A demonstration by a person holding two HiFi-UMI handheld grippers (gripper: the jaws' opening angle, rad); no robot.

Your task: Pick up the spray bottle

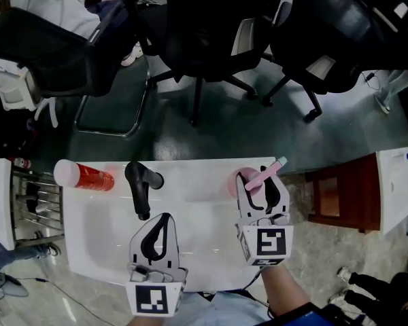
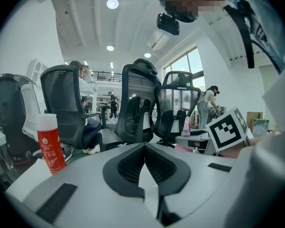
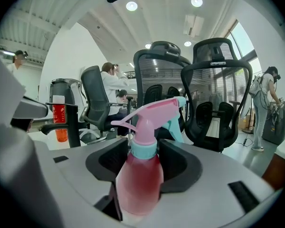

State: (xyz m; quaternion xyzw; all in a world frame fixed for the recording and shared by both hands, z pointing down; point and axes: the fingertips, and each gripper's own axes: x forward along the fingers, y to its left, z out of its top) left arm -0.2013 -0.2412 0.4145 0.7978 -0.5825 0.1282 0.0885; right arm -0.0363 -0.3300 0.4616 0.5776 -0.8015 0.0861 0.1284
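Your right gripper (image 3: 143,146) has the bottle (image 3: 137,184) square between its jaws. The pads sit on either side just under the blue collar, spread only as wide as the bottle, and by my read they are pressing on its shoulders. So the grasp looks made. Whether the base has left the surface (image 1: 204,236) you can't tell from here, as the gripper body hides it. I'd call the lift the part left to do: straight up, and mind the trigger head sticking out past the jaws. The bottle stands right of the black stand (image 1: 141,189), toward the far edge of the surface, pink body upright and nozzle pointing away from you. Your left gripper (image 2: 144,146) is idle, jaws shut tip to tip with nothing in them, hanging on your side of the stand. Left of the stand is a red can (image 1: 88,177) with a pale cap, well clear of the action. The surface is a white tabletop, bare apart from those three things. Beyond the stand, past the far edge, dark office chairs (image 1: 211,39) crowd a dark green floor (image 1: 211,131). Far right of the stand, off the surface, sits a brown wooden cabinet (image 1: 343,192). Round lights dot the white ceiling, and one person in white (image 3: 113,82) sits among the chairs.
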